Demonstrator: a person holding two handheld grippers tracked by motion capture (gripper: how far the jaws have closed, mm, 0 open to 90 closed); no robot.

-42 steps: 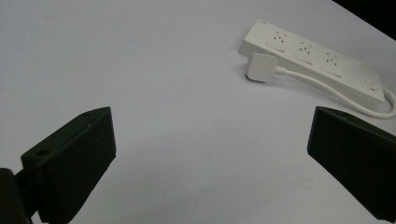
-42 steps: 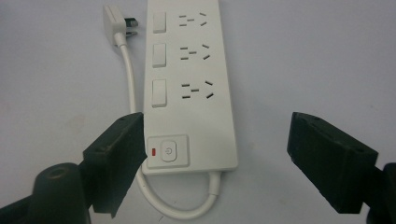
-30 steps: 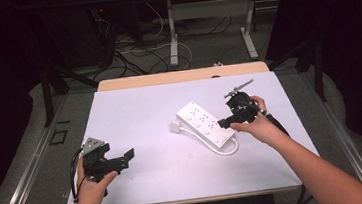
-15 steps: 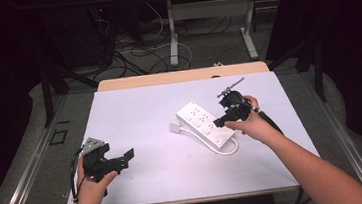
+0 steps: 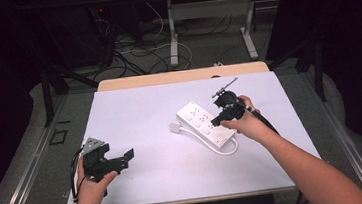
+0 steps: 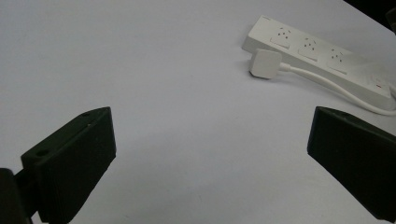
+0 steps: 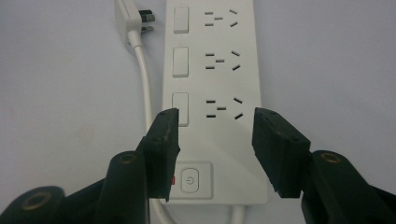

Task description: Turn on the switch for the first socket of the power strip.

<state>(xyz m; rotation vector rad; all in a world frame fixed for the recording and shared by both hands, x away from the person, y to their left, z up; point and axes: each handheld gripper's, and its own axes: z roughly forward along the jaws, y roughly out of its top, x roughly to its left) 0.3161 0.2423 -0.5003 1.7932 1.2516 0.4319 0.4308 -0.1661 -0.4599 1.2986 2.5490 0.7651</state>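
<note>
A white power strip (image 5: 205,125) lies flat on the white counter (image 5: 145,120), a bit right of the middle. It is the thing to look from.

The power strip is long and has three plug spots in a row. Beside each plug spot is a small white switch. At one end is a round power button (image 7: 192,178) with a tiny red mark next to it.

A white cord (image 7: 144,74) comes out of the button end of the power strip. It runs along one long side. The cord ends in a white plug (image 5: 175,127) that lies on the counter just beside the far end of the power strip. In the right gripper view its metal pins (image 7: 147,22) point toward the strip.

The right tongs (image 7: 215,149) hang over the button end of the power strip, held by the person's right hand (image 5: 244,123). Their two black jaws are apart, with the strip showing between them. I cannot tell if they touch it.

The left tongs (image 5: 126,157) are well apart from the power strip, near the front left corner of the counter. The left hand (image 5: 91,183) holds them. Their jaws are wide apart with only bare counter between them. They point toward the power strip.
</note>
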